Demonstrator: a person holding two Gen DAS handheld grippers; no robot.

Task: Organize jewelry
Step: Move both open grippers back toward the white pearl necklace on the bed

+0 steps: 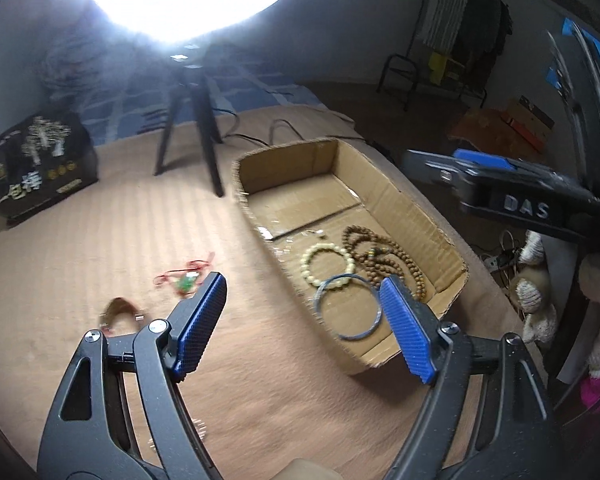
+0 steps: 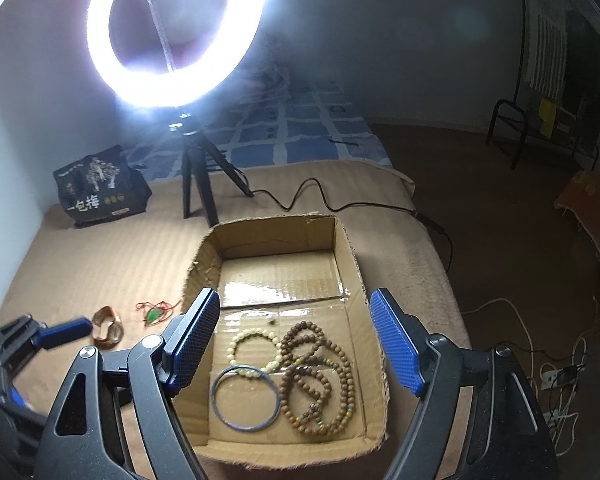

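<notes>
An open cardboard box (image 2: 352, 264) (image 1: 404, 196) lies on the tan bed cover. In it lie a blue-grey bangle (image 2: 246, 396) (image 1: 348, 306), a cream bead bracelet (image 2: 256, 350) (image 1: 326, 264) and a brown bead necklace (image 2: 320, 376) (image 1: 384, 254). On the cover left of the box lie a green pendant on a red cord (image 2: 154, 314) (image 1: 186, 280) and a brown cuff bracelet (image 2: 107, 327) (image 1: 120, 312). My left gripper (image 1: 302, 320) is open and empty, above the box's left edge. My right gripper (image 2: 294, 336) is open and empty, over the box.
A ring light on a black tripod (image 2: 196, 184) (image 1: 198, 128) stands behind the box, its cable (image 2: 320, 196) trailing right. A dark printed bag (image 2: 100, 188) (image 1: 36, 164) stands at the back left. The bed edge drops off at the right, with cables on the floor (image 2: 540, 360).
</notes>
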